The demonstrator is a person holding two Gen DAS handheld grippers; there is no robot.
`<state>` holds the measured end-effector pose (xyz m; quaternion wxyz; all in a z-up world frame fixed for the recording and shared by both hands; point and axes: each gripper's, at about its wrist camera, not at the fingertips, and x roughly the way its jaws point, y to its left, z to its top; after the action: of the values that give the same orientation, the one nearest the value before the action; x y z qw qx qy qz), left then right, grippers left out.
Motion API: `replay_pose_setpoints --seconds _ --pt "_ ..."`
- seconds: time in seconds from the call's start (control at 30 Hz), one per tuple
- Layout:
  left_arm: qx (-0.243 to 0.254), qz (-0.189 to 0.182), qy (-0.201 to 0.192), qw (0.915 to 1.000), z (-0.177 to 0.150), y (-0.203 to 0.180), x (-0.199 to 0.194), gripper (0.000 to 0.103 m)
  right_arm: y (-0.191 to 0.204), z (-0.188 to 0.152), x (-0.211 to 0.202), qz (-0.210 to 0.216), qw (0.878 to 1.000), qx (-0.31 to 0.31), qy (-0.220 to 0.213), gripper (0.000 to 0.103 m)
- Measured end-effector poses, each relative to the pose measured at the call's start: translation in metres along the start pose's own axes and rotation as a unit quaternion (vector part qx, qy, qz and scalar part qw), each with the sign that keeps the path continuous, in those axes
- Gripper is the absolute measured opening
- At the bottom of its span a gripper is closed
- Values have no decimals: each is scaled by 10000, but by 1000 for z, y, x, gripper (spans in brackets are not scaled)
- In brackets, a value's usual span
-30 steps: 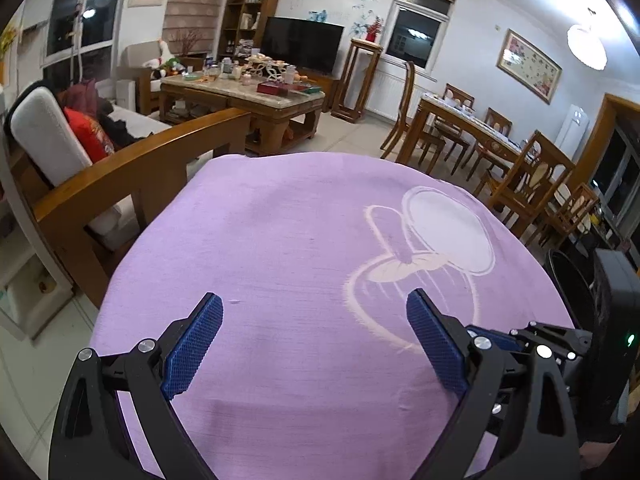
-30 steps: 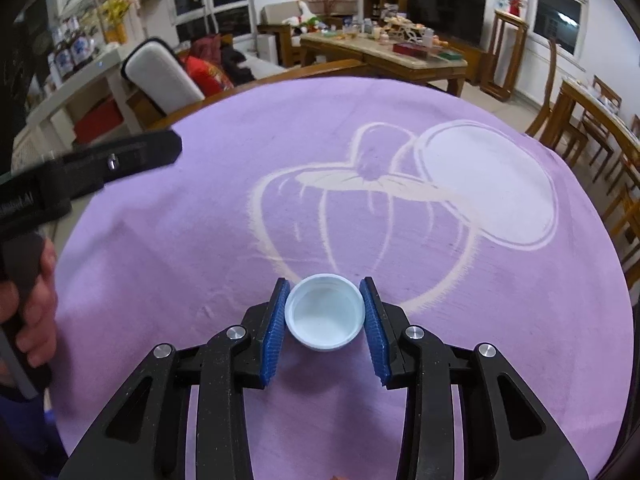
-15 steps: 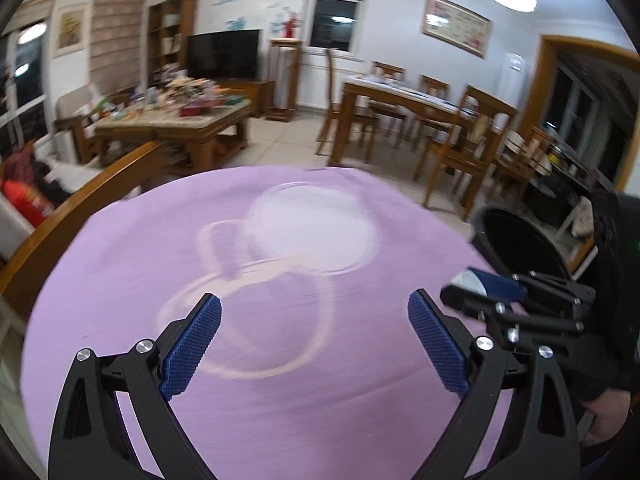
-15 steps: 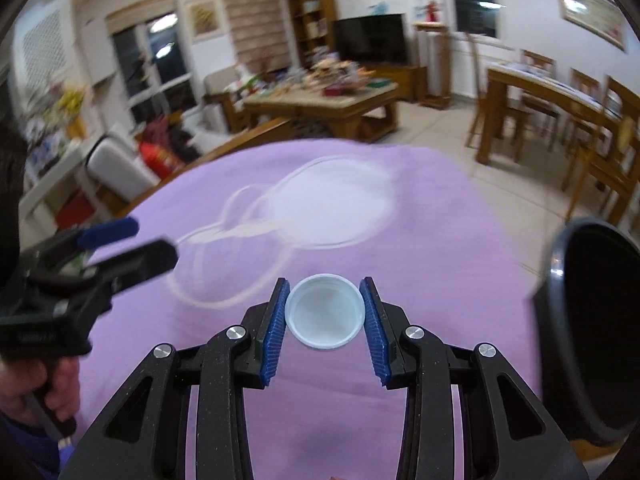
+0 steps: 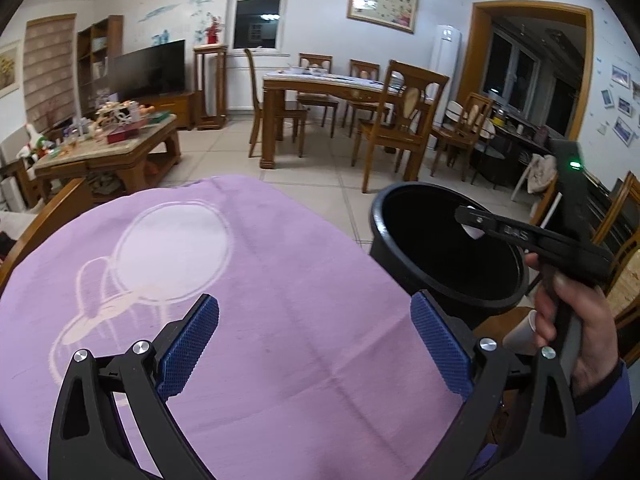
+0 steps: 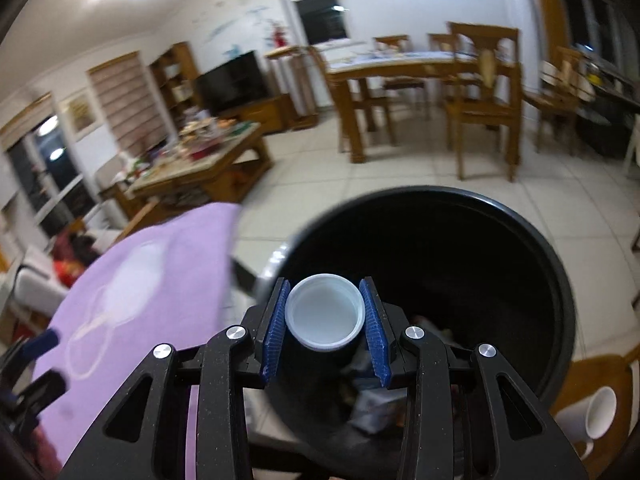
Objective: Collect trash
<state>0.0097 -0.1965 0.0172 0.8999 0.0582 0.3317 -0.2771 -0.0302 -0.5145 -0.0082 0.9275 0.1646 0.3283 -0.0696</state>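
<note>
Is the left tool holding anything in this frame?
No: the left tool stands wide open over the purple cloth with nothing between its blue pads.

bin mouth open below, trash maybe inside

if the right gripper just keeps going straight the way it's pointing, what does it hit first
Probably nothing solid at once: the right gripper, shut on the white cup, points into the open mouth of the black bin. Going on, it would likely meet the trash lying at the bottom; depth there is hard to judge.
</note>
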Motion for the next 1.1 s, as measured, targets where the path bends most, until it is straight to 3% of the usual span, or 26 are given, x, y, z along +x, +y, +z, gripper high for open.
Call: replay_pose_setpoints --seconds 0.1,0.17,0.2,0.43,0.57,0.63,0.73,0.87,0.97,1.1 --pt "103 -55 12 9999 0 -5 3 96 -20 -2 14 -180 9996 159 119 41" --pt "142 -51 11 9999 0 -7 4 96 -24 -6 17 -274 9994 186 122 71" --pt "142 -51 5 9999 1 -6 4 96 -27 -8 18 -269 9993 232 94 75" --pt "29 -27 -115 9999 -1 5 -5 98 0 -12 12 -92 9999 71 -43 75" --pt "-84 147 -253 9995 -7 20 -16 98 50 -12 0 140 9991 -290 -262 90" --pt "-184 374 -384 9984 -12 33 -25 98 78 -16 -8 313 9973 -532 -408 97" --pt "-360 896 -533 9939 -20 58 -38 98 123 -22 -19 595 9923 -879 -632 98" --pt "-857 1689 -558 9803 -33 101 -54 98 182 -32 -27 936 9833 -1265 -910 98" --pt "-1227 2267 -608 9643 -45 135 -68 98 225 -43 -27 1039 9750 -1541 -1219 98" --pt "-1530 2830 -632 9447 -53 165 -83 98 266 -59 -20 1031 9685 -1842 -1323 98"
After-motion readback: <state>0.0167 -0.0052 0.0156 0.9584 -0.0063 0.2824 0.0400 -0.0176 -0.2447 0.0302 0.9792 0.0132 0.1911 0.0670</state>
